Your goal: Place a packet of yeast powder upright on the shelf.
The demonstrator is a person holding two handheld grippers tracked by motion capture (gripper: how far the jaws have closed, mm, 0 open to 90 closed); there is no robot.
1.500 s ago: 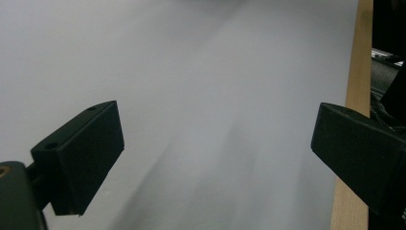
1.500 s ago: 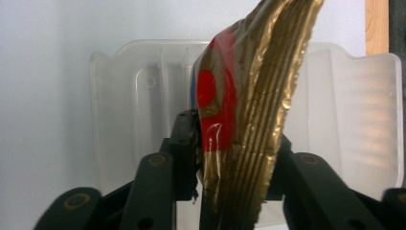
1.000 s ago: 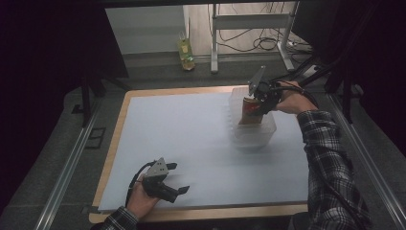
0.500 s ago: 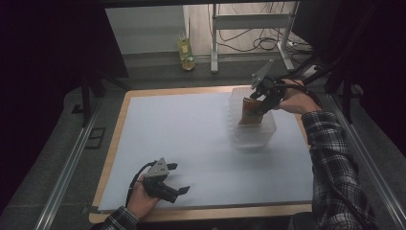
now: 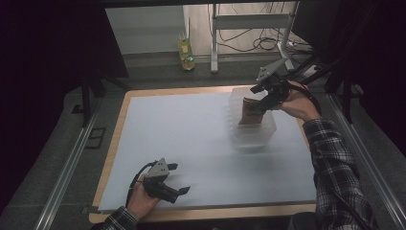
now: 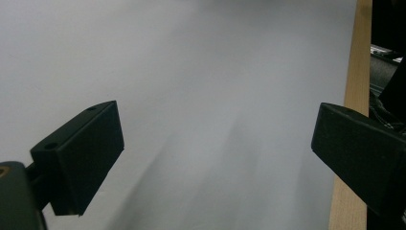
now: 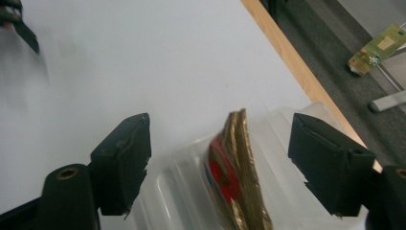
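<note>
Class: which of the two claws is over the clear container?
The right claw, open around a brown packet in the container; the left claw is open above bare table.

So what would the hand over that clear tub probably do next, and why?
Probably lift straight up and away. The right gripper has its jaws wide apart on either side of the brown packet, not touching it, and the packet stands on edge inside the clear tub. That looks like a finished drop, though I cannot be sure.
</note>
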